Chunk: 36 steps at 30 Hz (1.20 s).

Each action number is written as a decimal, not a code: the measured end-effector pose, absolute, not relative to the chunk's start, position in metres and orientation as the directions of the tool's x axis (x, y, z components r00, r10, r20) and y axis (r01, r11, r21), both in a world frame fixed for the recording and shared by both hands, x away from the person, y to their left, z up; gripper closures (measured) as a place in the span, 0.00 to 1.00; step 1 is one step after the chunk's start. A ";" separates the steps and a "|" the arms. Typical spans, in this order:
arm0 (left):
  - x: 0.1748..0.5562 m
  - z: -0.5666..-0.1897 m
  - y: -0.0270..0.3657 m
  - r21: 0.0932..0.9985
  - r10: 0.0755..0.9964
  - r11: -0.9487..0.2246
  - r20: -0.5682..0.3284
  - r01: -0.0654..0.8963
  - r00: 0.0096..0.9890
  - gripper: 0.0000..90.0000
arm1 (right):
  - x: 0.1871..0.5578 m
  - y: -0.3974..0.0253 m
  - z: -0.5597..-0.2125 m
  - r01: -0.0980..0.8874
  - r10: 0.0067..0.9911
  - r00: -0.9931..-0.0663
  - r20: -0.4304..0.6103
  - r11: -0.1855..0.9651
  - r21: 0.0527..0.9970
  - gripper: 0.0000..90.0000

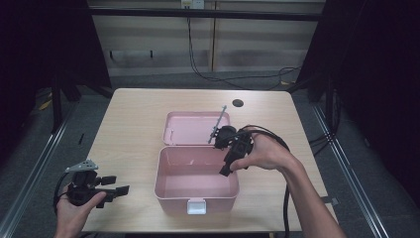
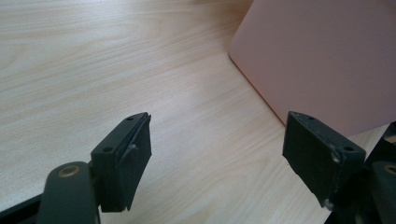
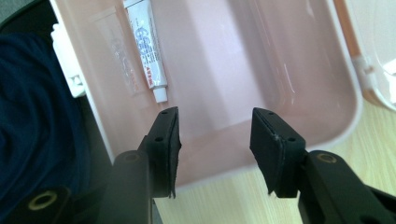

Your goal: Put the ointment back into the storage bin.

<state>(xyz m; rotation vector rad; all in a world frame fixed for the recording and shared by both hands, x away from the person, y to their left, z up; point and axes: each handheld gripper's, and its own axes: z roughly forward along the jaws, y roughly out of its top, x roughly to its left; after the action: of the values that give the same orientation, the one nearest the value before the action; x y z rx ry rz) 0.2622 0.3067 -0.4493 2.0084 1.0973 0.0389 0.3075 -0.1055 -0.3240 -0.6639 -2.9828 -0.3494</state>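
Note:
An open pink box (image 1: 196,197) stands near the table's front, its lid (image 1: 190,128) laid flat behind it. Seen in the right gripper view, a white tube (image 3: 147,46) lies on the bottom of the box (image 3: 289,56), along the wall with the white latch (image 3: 65,56). My right gripper (image 1: 227,167) hangs over the box's back right rim, tilted down into it. It (image 3: 215,135) is open and holds nothing, and the tube's cap is just beyond its left jaw. My left gripper (image 1: 118,184) is open low over the table's front left corner, and it (image 2: 217,140) points at the box's outer wall (image 2: 322,56).
A white latch (image 1: 196,206) sits on the box's front wall. A dark round hole (image 1: 237,103) marks the table near its far edge. Bare wood (image 2: 93,70) lies left of the box. Dark blue cloth (image 3: 37,116) shows beyond the box's latch side.

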 end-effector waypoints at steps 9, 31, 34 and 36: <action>0.262 -0.449 0.307 0.672 0.710 -0.279 -0.336 0.686 0.619 0.26 | 0.299 -0.132 -0.322 0.472 0.463 -0.881 0.099 0.851 0.229 0.59; 0.262 -0.450 0.306 0.670 0.713 -0.276 -0.338 0.689 0.614 0.26 | 0.283 -0.206 -0.337 0.644 0.641 -0.758 0.123 0.706 0.294 0.61; 0.262 -0.450 0.306 0.670 0.713 -0.278 -0.337 0.689 0.615 0.26 | 0.279 -0.213 -0.348 0.670 0.665 -0.735 0.131 0.683 0.291 0.61; 0.262 -0.450 0.307 0.669 0.712 -0.279 -0.338 0.689 0.616 0.26 | 0.279 -0.215 -0.350 0.670 0.666 -0.735 0.127 0.683 0.291 0.61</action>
<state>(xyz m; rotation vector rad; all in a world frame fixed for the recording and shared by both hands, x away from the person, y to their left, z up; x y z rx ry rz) 0.2625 0.3069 -0.4500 2.0129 1.1024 0.0348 0.2788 -0.2150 -0.3498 -1.1402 -2.8720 -0.5035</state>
